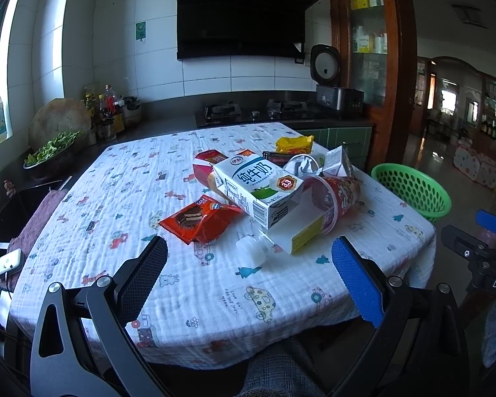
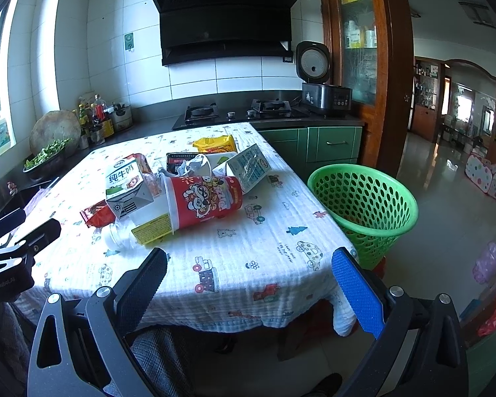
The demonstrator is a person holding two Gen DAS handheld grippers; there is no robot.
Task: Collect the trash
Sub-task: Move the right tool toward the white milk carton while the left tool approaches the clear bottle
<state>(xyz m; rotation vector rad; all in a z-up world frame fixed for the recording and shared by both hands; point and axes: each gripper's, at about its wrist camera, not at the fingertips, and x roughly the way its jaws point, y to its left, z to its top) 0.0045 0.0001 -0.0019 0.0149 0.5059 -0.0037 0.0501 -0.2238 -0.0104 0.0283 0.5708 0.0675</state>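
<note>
A pile of trash lies on the table (image 1: 182, 297): a white milk carton (image 1: 258, 185) (image 2: 125, 185), a red noodle cup on its side (image 1: 330, 198) (image 2: 205, 198), an orange-red biscuit wrapper (image 1: 201, 218), a clear small bottle (image 1: 254, 248) (image 2: 119, 235), a yellow packet (image 1: 294, 144) (image 2: 215, 144) and a second carton (image 2: 248, 165). A green perforated basket (image 1: 413, 188) (image 2: 363, 201) stands right of the table. My left gripper (image 1: 248, 264) is open and empty above the near table edge. My right gripper (image 2: 248, 278) is open and empty, nearer the basket.
The table wears a white printed cloth (image 2: 248, 264). Behind it runs a dark counter with a gas hob (image 1: 254, 112), a rice cooker (image 1: 330, 76), bottles and a bowl of greens (image 1: 49, 152). A white device (image 1: 10, 261) lies at the left. A doorway opens at right.
</note>
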